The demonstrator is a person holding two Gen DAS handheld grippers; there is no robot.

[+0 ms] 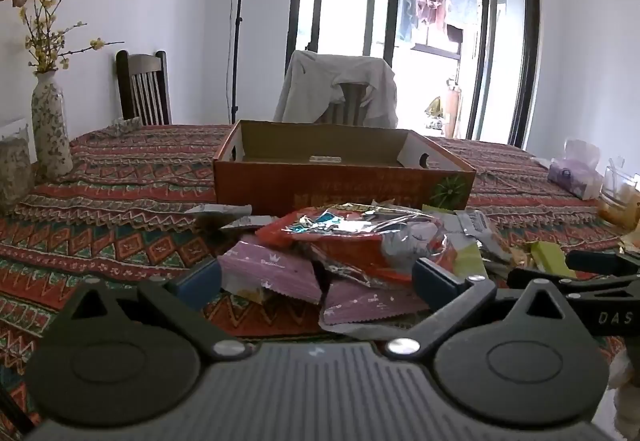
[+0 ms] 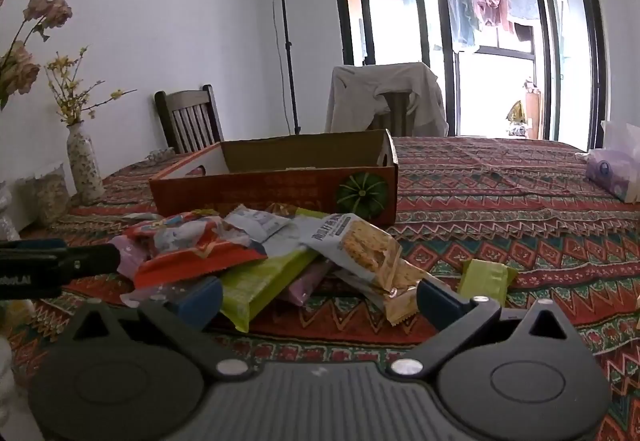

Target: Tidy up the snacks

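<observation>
A pile of snack packets lies on the patterned tablecloth in front of an open orange cardboard box [image 1: 340, 183], which also shows in the right wrist view [image 2: 276, 193]. My left gripper [image 1: 318, 279] is open, its fingers either side of pink packets [image 1: 272, 269] and an orange foil packet [image 1: 344, 237]. My right gripper [image 2: 320, 297] is open, low over a green packet [image 2: 260, 281] and a clear cracker packet [image 2: 368, 253]. An orange packet [image 2: 196, 253] lies to its left. A small green packet [image 2: 486, 277] lies apart at the right.
A flowered vase [image 1: 50, 129] stands at the table's left edge. A tissue pack [image 1: 574, 177] and a glass jar [image 1: 620, 197] are at the right. Two chairs [image 1: 144, 89] stand behind the table. The other gripper [image 2: 56, 261] shows at the left.
</observation>
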